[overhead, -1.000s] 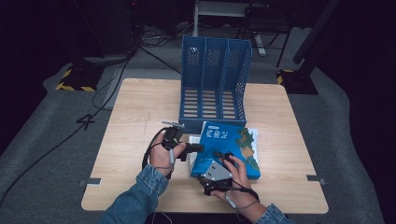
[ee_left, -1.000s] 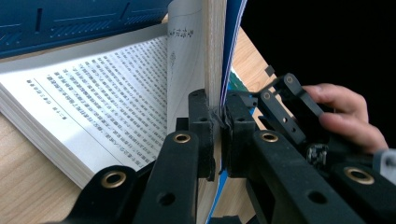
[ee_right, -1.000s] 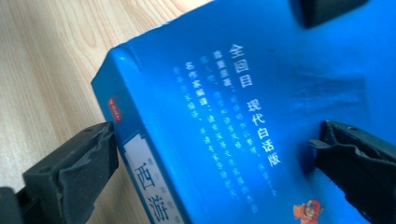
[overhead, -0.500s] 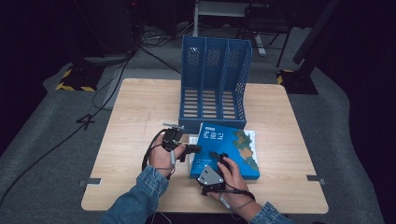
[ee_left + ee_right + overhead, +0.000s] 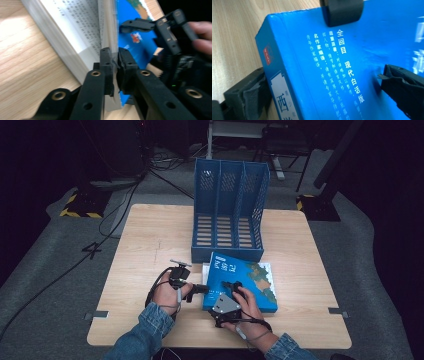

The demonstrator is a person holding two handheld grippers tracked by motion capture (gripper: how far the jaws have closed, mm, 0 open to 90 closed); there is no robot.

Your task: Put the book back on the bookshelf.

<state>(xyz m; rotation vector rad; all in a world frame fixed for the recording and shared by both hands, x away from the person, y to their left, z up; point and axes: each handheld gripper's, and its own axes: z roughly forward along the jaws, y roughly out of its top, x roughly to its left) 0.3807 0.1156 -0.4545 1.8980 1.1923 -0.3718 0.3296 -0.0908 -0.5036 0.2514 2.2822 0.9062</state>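
Two tongs on blue book [image 5: 240,280], left tongs [image 5: 114,65] pinching pages

A dim recording lab: lone wooden table [image 5: 150,240] on grey carpet [image 5: 45,270], floor cables [image 5: 115,215], hazard-taped stand bases [image 5: 80,205]

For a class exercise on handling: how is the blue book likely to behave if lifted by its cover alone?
The book looks thick, so probably heavy for its size. The left tool is shut on the cover and a few pages, which seem thin; they would likely flex and let the block sag open. The glossy cover may be slippery under the right tool.
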